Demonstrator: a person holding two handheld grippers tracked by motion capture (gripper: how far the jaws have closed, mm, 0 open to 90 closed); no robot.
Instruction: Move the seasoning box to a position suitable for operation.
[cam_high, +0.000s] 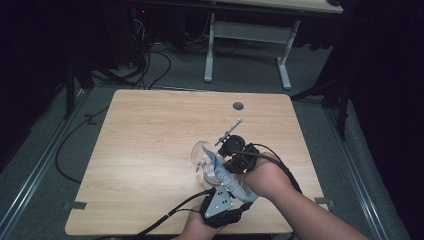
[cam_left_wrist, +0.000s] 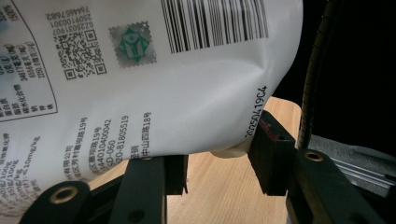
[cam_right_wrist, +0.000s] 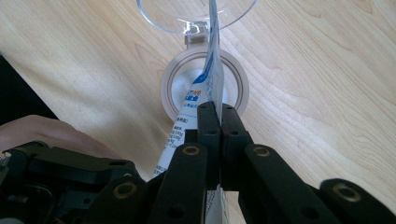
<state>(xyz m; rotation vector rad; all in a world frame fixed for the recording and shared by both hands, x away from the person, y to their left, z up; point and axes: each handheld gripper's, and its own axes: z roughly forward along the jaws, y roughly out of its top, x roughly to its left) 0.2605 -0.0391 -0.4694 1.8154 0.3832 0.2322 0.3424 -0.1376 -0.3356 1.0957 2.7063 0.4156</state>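
While the right gripper (cam_right_wrist: 219, 109) pinches the thin top edge of the white pouch (cam_right_wrist: 208, 81) between its closed jaws, the left gripper (cam_left_wrist: 217, 161) view alone shows the barcode and printed text, the pouch bulging between its half-open jaws and pressing on them. Just beyond the right jaws stands a round white container (cam_right_wrist: 204, 91), its clear hinged lid (cam_right_wrist: 196, 14) tipped up behind. Farther out, bare wooden table (cam_high: 150, 130) lies open to its edges

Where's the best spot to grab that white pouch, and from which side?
Grip the white pouch on its flat sealed edge, from the near side, jaws across its thin faces. The right gripper already pinches it so above the open round container; the bulging middle resists pinching.
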